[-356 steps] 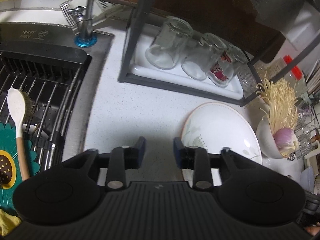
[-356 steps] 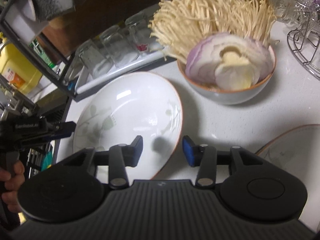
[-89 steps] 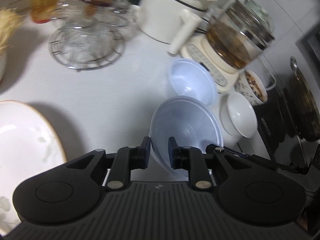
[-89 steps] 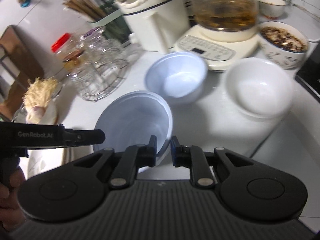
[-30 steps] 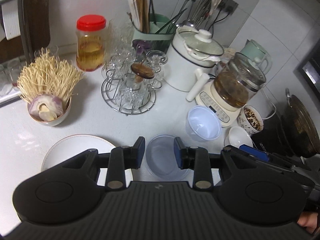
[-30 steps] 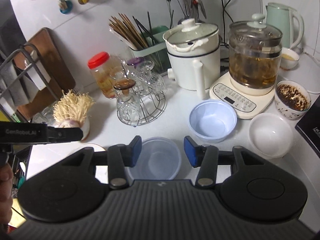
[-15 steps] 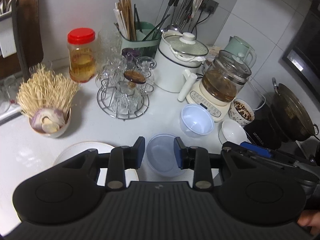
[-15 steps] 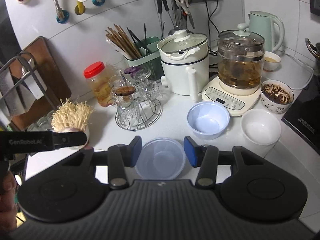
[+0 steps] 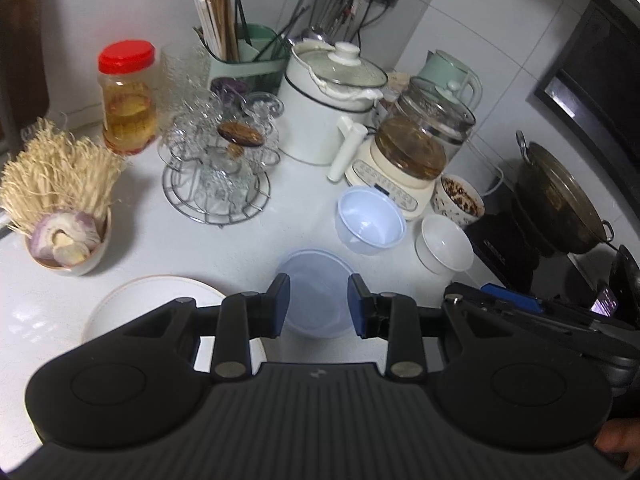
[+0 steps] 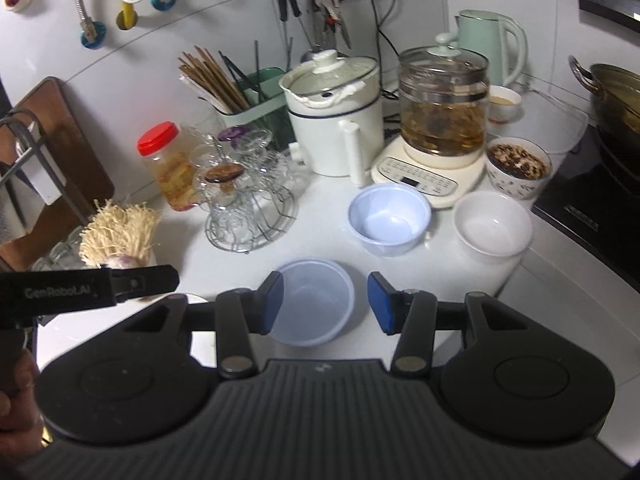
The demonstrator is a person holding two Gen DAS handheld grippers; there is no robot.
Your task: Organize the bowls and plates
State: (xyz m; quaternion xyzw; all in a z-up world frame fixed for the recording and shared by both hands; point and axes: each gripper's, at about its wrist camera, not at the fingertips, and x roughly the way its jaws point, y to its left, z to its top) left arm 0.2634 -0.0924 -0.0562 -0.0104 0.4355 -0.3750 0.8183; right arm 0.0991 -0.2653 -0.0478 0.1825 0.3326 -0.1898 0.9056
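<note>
A translucent plastic bowl [image 9: 316, 292] stands on the white counter, also in the right wrist view [image 10: 314, 306]. Behind it stand a light blue bowl [image 9: 370, 220] [image 10: 389, 218] and a white bowl [image 9: 444, 244] [image 10: 493, 228]. A white plate [image 9: 140, 300] lies at the left, partly hidden by my left gripper. My left gripper [image 9: 318, 306] is open and empty, held high above the translucent bowl. My right gripper [image 10: 325, 308] is open and empty, also high above it.
A bowl of onion and enoki mushrooms [image 9: 66, 240], a wire glass rack [image 9: 218, 176], a red-lidded jar [image 9: 128, 96], a white pot [image 9: 328, 120], a glass kettle [image 9: 420, 152], a patterned bowl of grains [image 10: 518, 168] and a wok [image 9: 560, 204] on the hob crowd the counter.
Both grippers have let go of the translucent bowl, opened and risen well above the counter. The view keeps widening slightly over the last second.
</note>
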